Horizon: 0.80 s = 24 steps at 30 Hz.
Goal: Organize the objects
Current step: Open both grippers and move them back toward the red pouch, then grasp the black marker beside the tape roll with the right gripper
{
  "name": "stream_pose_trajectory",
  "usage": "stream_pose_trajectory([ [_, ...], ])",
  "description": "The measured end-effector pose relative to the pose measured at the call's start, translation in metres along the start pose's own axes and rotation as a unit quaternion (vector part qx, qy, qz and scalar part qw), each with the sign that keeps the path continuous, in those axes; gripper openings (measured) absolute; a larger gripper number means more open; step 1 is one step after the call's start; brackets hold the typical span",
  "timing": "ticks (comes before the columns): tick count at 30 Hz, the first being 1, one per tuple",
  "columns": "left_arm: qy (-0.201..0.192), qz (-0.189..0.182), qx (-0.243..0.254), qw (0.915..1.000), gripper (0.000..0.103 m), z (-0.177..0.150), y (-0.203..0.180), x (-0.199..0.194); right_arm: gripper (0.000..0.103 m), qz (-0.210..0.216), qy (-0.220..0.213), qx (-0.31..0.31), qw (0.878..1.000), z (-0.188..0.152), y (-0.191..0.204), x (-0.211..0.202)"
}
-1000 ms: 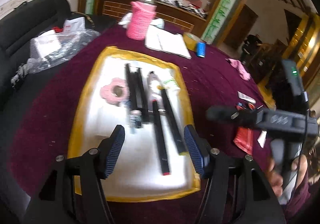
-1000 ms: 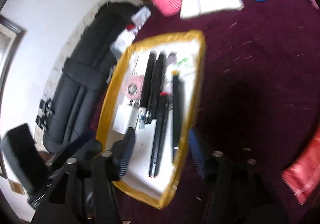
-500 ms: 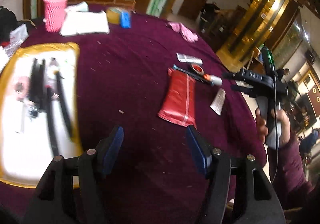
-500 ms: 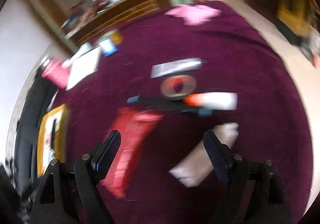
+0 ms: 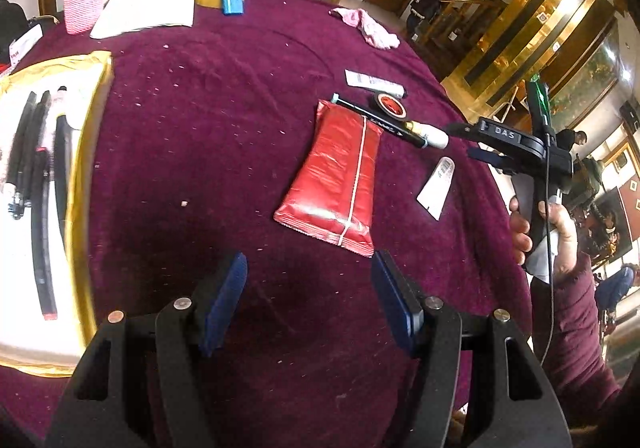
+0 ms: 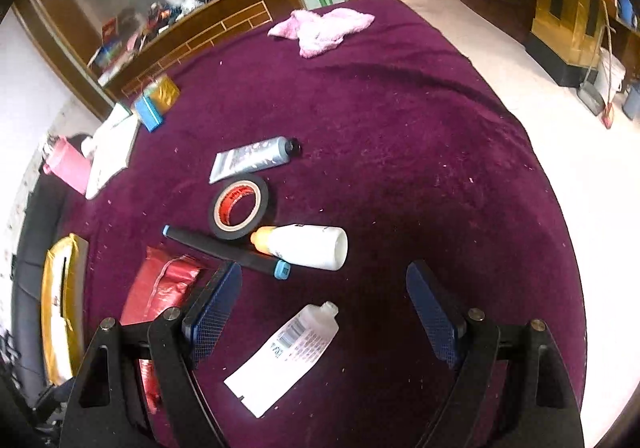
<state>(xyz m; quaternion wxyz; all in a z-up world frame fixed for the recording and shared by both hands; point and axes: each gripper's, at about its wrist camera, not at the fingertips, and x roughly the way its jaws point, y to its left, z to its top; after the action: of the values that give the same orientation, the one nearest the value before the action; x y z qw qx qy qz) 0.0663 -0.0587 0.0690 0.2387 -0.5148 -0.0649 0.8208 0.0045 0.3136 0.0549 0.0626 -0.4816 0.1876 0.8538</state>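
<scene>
Purple tablecloth (image 6: 400,128), right gripper (image 6: 324,312) fingers apart

Red packet (image 5: 336,176) with white stripe on purple tablecloth (image 5: 224,120); blue-padded black tongs (image 5: 308,300)

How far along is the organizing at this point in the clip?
Partly done. Several black pens already lie in the gold-rimmed tray. Nothing is in hand: the left gripper and right gripper are both open and empty. Left on the cloth: red packet, tape roll, black marker, white bottle, two tubes.
</scene>
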Motion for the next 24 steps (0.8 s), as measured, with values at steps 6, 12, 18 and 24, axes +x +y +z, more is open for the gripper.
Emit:
stream_pose_trajectory([
  [6, 0.017, -0.007, 0.007, 0.9998, 0.064, 0.0, -0.009, 0.015, 0.08, 0.016, -0.002, -0.066, 0.998, 0.004, 0.03, 0.008],
  [12, 0.022, -0.006, 0.011, 0.9997, 0.064, 0.0, -0.01, 0.02, 0.08, 0.053, 0.009, -0.178, 0.983, -0.004, 0.082, 0.008],
  [18, 0.023, -0.007, 0.005, 0.9997, 0.064, -0.001, -0.003, 0.02, 0.046, -0.012, 0.06, -0.236, 0.97, -0.006, 0.101, 0.046],
  [24, 0.022, -0.009, 0.0, 0.9997, 0.064, -0.001, 0.001, 0.019, 0.031, -0.045, 0.079, -0.255, 0.963, -0.003, 0.109, 0.065],
])
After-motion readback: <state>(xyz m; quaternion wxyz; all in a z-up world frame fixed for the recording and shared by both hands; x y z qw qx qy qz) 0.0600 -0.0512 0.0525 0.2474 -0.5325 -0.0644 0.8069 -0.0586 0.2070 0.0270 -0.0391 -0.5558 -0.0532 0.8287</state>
